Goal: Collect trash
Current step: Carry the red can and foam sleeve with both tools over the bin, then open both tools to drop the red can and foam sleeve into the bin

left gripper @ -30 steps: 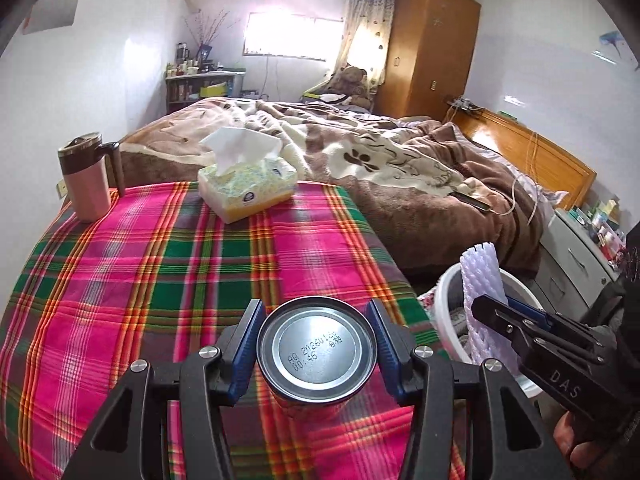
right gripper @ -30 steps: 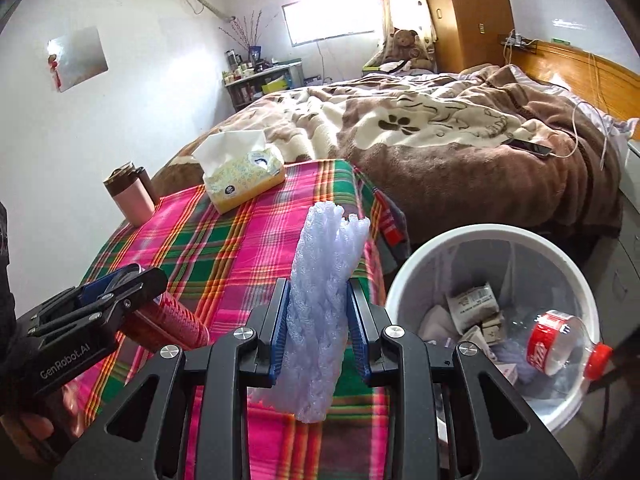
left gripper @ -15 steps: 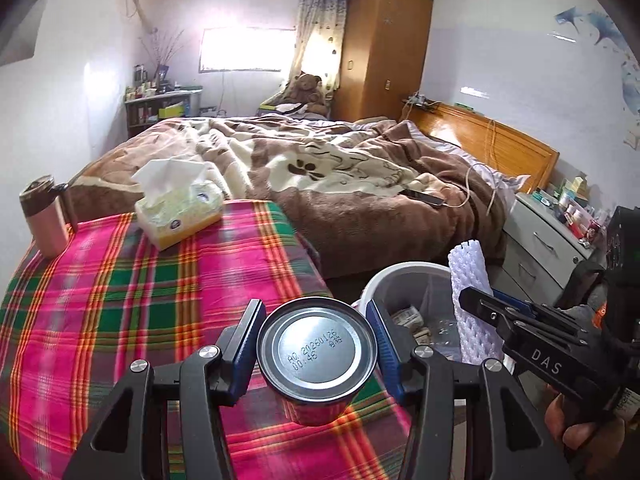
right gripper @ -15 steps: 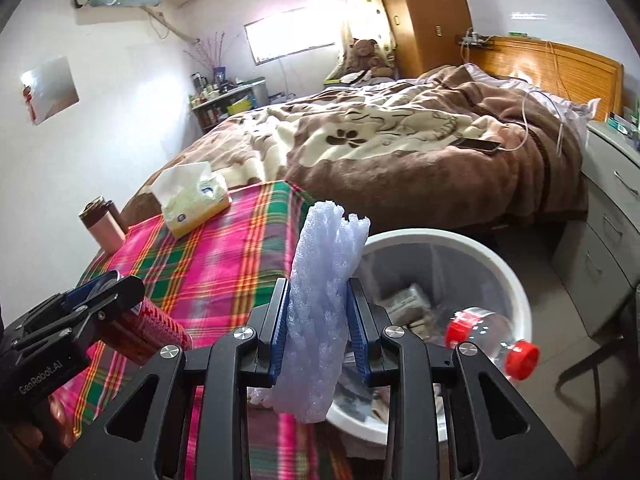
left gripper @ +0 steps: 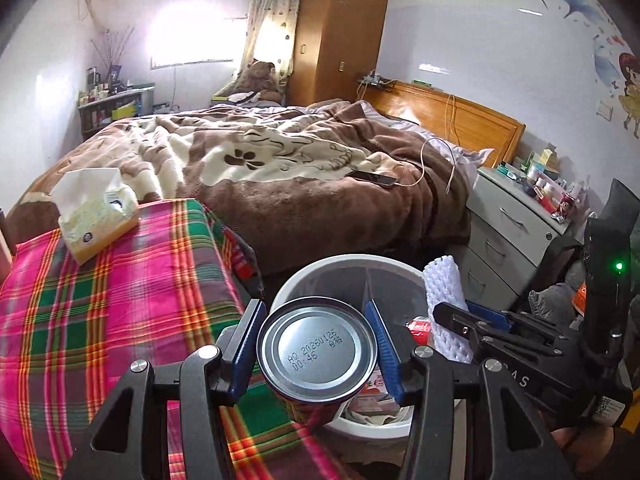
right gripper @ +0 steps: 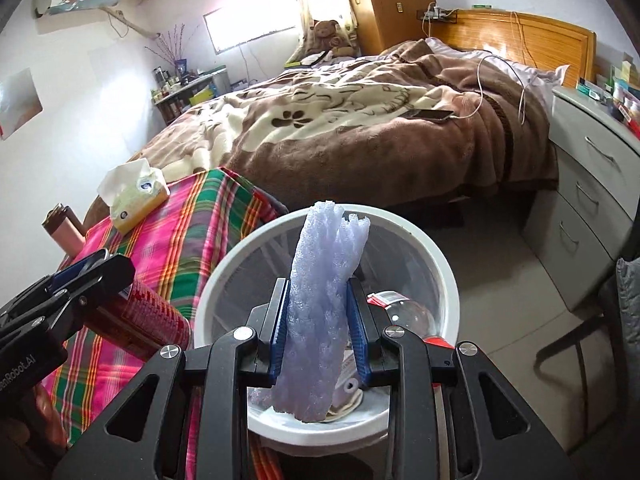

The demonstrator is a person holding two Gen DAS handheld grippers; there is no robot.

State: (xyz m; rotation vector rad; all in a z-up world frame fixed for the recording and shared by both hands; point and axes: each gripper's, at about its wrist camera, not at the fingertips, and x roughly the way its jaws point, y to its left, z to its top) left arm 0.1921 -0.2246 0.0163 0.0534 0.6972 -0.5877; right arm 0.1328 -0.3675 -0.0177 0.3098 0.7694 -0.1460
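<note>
A bed (left gripper: 304,176) with a brown and cream blanket fills the far half of the room, with a grey drawer unit (right gripper: 592,208) at its side. In front of it stands a table (left gripper: 120,304) under a pink, green and orange plaid cloth. A tissue box (left gripper: 100,220) sits on its far part.

Just beside the table's near corner stands a round white bin (right gripper: 436,264). It holds crumpled paper and a clear bottle (right gripper: 404,312) with a red label.

The left gripper (left gripper: 316,356) is clamped on a can (left gripper: 316,350), a blue pad on either side. The can's silver end faces the camera, stamped with a date code, and its side is red. It hangs at the table's edge, over the near rim of the bin.

The right gripper (right gripper: 318,340) squeezes a foam net sleeve (right gripper: 320,312) between its pads. The sleeve is pale lilac-white, with a bumpy mesh texture. It stands upright with a ragged top, right above the bin's mouth.
</note>
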